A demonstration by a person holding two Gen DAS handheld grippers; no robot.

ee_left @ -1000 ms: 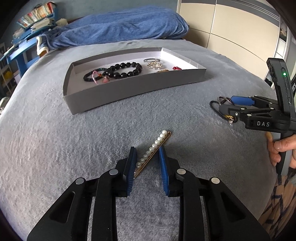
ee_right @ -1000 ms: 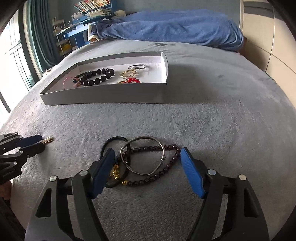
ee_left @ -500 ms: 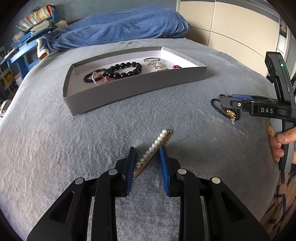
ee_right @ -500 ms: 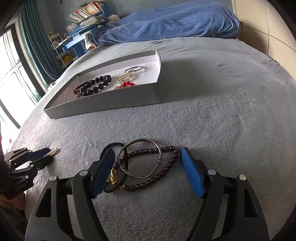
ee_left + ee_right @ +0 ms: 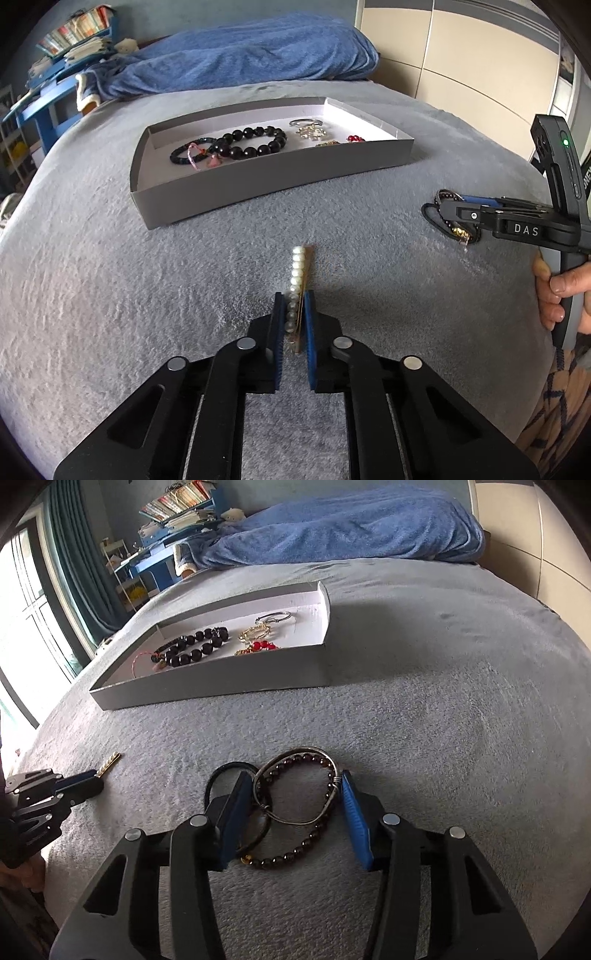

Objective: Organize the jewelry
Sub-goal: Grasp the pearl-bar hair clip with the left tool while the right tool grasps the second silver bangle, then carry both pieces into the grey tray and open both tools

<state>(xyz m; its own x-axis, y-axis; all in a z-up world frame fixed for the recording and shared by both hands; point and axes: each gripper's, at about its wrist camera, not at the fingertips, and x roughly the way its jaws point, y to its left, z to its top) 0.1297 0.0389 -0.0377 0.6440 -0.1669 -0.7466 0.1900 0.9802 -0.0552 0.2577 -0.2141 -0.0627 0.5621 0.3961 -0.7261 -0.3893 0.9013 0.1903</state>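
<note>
Two grippers are busy at once, one in each of your hands.

From your left wrist camera, your left gripper [image 5: 294,321] is closing on the pearl hair clip [image 5: 297,284]. The blue pads squeeze its near end, and the far end sticks out in front over the grey blanket [image 5: 110,295]. The clip is thin, stiff and light. The pearls are round and smooth, so they could slip. I think a hold nearer the middle would be safer, because it may swing when held by one end. The grey tray [image 5: 273,177] sits further up the bed, with a black bead bracelet [image 5: 251,142] and a few small shiny pieces inside. At the right edge you can see your right gripper [image 5: 448,218] low over a small pile of jewelry.

From your right wrist camera, your right gripper [image 5: 291,805] is closing too. Between its blue pads lie a silver bangle [image 5: 295,786], a dark red bead bracelet [image 5: 306,845] and a black hair tie [image 5: 221,775], all on the blanket. The right pad touches the bangle, and the left pad sits over the hair tie and close by the bangle's other side. I cannot tell if it squeezes hard yet. The bangle is stiff and slick. The beads and the tie are floppy and may hang down or drop. Grab the bangle across its sides. The tray [image 5: 221,679] waits ahead, to the left.
</note>
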